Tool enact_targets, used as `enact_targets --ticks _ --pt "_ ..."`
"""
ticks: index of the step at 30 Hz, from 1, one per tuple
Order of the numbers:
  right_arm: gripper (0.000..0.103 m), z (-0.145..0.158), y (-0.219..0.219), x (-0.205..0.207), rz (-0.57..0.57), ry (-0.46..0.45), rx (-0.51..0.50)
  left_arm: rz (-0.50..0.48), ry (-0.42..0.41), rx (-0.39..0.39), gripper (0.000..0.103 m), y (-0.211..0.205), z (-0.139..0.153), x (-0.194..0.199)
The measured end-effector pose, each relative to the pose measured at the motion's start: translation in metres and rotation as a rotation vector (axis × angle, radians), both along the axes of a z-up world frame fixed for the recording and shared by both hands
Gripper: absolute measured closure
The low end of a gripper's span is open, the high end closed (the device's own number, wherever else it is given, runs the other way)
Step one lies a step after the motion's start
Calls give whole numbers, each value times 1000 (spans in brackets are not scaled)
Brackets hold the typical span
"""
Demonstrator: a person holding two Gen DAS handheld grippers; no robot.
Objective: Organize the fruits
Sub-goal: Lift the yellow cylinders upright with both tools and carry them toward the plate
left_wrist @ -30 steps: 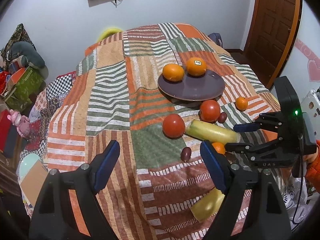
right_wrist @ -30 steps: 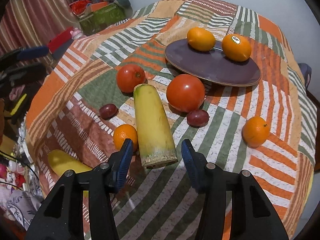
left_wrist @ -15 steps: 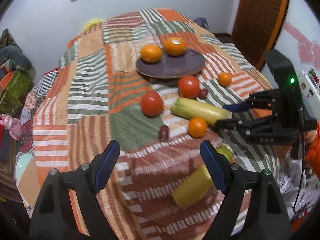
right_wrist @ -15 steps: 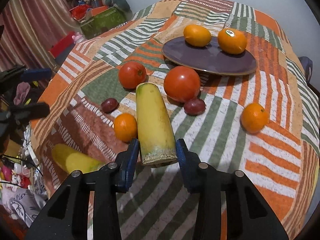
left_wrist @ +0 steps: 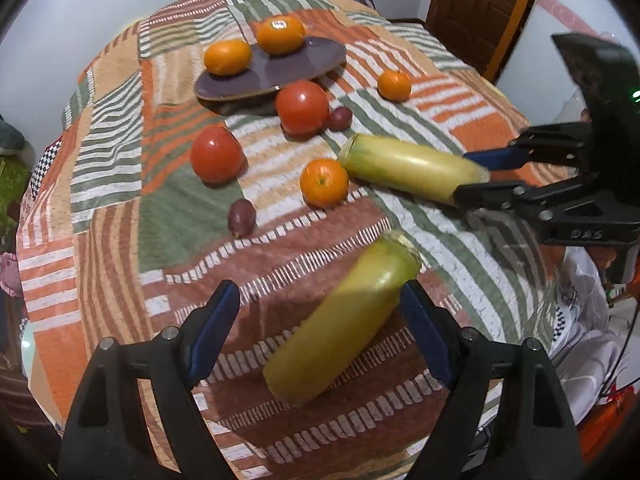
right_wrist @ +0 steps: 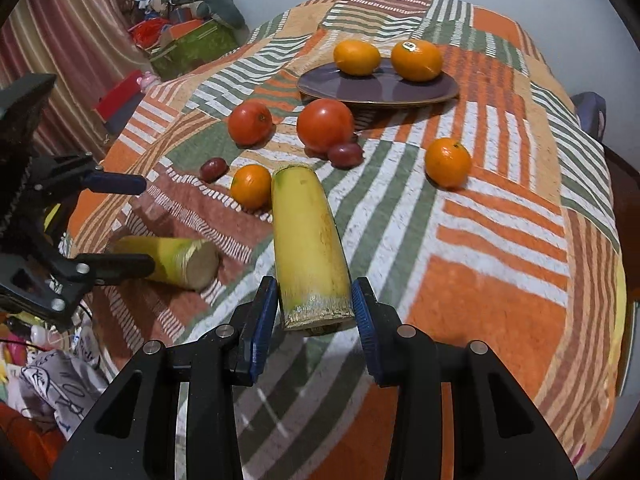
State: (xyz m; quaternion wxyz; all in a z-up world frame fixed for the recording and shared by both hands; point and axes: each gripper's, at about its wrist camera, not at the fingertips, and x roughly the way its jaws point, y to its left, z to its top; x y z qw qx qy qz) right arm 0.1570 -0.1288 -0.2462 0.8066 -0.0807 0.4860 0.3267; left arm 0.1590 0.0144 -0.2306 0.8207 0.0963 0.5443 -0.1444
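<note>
— Two stalks: one (right_wrist: 310,240) pinched at its cut end between right gripper (right_wrist: 314,312) fingers?
— Yes. Other (left_wrist: 340,320) lying between spread left gripper (left_wrist: 320,324) fingers, nearer the right one.

Patchwork bed (left_wrist: 120,208): fruit, plate (left_wrist: 296,68)

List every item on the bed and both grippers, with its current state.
Right gripper: closed on the long yellow stalk.
Left gripper: open around the short yellow stalk.
Purple plate: holds two oranges.
Tomatoes: loose on quilt.
</note>
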Motion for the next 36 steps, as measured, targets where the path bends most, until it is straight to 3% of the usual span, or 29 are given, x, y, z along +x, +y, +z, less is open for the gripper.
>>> enact_targets --ticks 5,11,17,21,28,36 --pt "67 -2 0 -5 5 2 -16 10 29 -39 20 1 -10 2" --pt "66 -1 3 2 3 10 -2 20 33 -104 34 2 -13 1" --pt "65 -7 17 9 12 0 -15 71 -22 -66 42 8 -3 5" --pt "63 -13 22 14 9 6 -13 67 30 -53 42 11 -17 7" --pt "63 -16 21 14 -11 -5 8 115 25 -77 42 16 -20 10" --pt "64 -11 13 8 -43 -16 10 198 -5 -103 63 29 -6 14"
